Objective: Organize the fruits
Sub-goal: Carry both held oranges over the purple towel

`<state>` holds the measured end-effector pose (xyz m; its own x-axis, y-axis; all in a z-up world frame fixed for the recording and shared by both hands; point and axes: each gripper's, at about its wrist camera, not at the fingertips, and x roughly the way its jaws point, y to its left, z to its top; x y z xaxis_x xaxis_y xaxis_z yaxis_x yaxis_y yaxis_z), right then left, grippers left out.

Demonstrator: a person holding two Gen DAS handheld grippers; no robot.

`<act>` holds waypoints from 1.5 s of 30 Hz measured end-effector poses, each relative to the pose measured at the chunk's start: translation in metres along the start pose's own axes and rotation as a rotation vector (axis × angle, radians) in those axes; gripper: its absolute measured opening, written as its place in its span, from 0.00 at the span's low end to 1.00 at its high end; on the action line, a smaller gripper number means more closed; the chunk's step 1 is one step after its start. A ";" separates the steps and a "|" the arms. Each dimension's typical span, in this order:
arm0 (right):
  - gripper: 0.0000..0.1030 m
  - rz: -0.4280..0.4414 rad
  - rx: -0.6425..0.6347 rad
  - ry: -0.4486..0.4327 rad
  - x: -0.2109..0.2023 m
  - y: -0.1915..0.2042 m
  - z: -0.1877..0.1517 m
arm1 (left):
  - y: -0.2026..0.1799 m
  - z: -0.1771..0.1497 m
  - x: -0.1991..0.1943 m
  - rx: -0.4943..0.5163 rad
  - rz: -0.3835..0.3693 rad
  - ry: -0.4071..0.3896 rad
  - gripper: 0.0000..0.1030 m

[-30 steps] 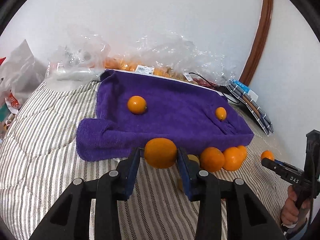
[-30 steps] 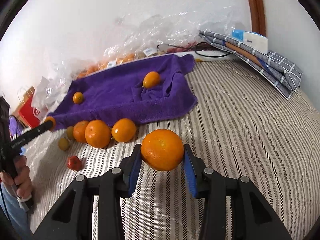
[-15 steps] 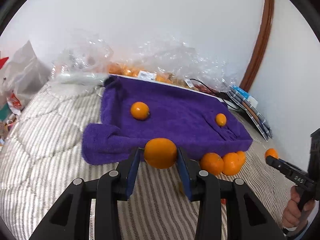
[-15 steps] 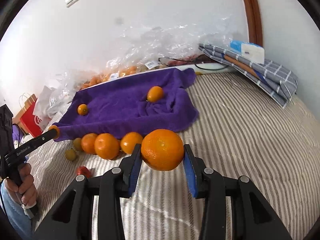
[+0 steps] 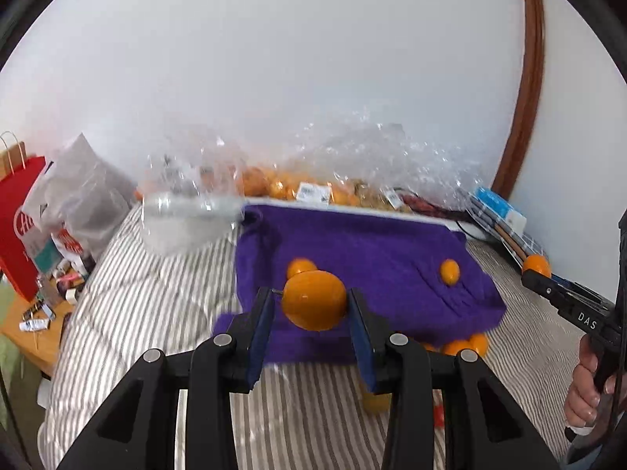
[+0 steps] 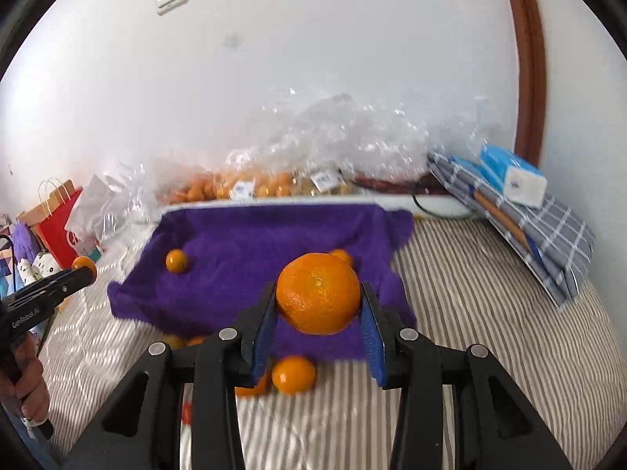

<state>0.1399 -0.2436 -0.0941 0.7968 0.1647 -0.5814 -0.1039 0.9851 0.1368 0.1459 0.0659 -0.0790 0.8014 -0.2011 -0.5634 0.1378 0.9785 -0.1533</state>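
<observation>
Both claws were clamped on fruit: the left gripper (image 5: 311, 307) pinched a smooth orange kumquat (image 5: 314, 299), the right gripper (image 6: 318, 313) a dimpled mandarin (image 6: 318, 293). Each hung above the purple towel (image 6: 274, 243), where two small fruits lay, more loose on the striped quilt (image 6: 470, 313).

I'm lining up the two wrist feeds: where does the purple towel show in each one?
Left wrist view: the purple towel lies centre frame, right behind the orange held in the left tongs.
Right wrist view: the towel lies centre, slightly left, behind the orange in the right tongs.
Shared landmark: the clear plastic bags along the towel's far edge.
</observation>
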 end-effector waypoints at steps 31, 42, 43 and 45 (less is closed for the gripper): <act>0.39 -0.015 0.020 0.175 0.106 -0.010 -0.014 | 0.018 -0.001 0.110 -0.056 0.028 0.136 0.35; 0.39 -0.029 0.032 0.191 0.111 -0.013 -0.017 | 0.008 -0.004 0.115 -0.013 0.033 0.149 0.35; 0.39 -0.030 0.030 0.189 0.110 -0.013 -0.018 | 0.008 -0.005 0.115 -0.014 0.031 0.149 0.35; 0.39 -0.032 0.027 0.182 0.110 -0.012 -0.018 | 0.008 -0.005 0.116 -0.014 0.030 0.145 0.35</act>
<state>0.2176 -0.2367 -0.1740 0.6780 0.1419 -0.7212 -0.0622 0.9887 0.1360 0.2367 0.0506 -0.1496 0.7121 -0.1777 -0.6792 0.1064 0.9836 -0.1457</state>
